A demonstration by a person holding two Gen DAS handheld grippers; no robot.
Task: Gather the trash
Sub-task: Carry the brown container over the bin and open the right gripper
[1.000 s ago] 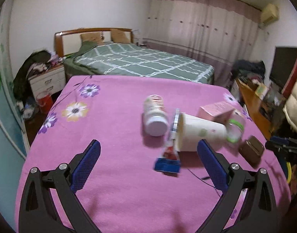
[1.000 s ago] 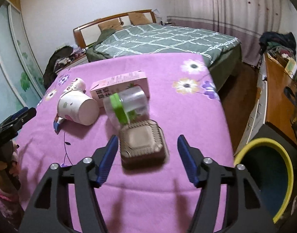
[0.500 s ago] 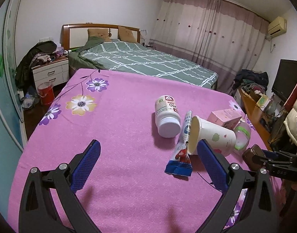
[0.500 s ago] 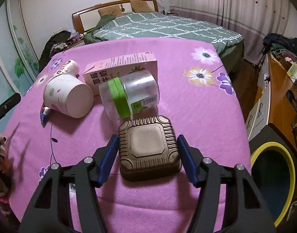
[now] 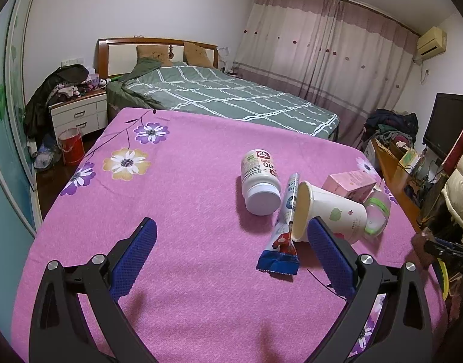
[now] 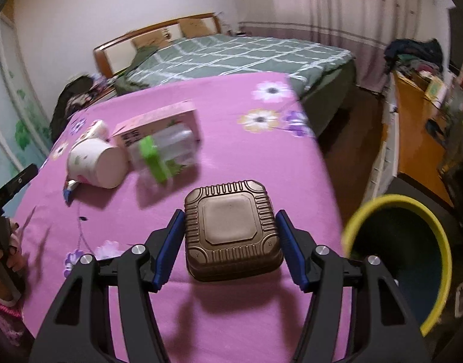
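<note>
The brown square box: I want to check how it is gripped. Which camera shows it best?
The right wrist view: the brown square box sits centred and sharp, its ribbed sides between the right gripper pads. The left wrist view shows only a blurred brown corner at its right edge, nothing of the grip.

Dim indoor light, fisheye edges, right view blurred

Right tool [image 6: 230,236] clamps the brown box [image 6: 231,230] between both pads; left tool [image 5: 231,260] hovers, jaws spread wide.
</note>
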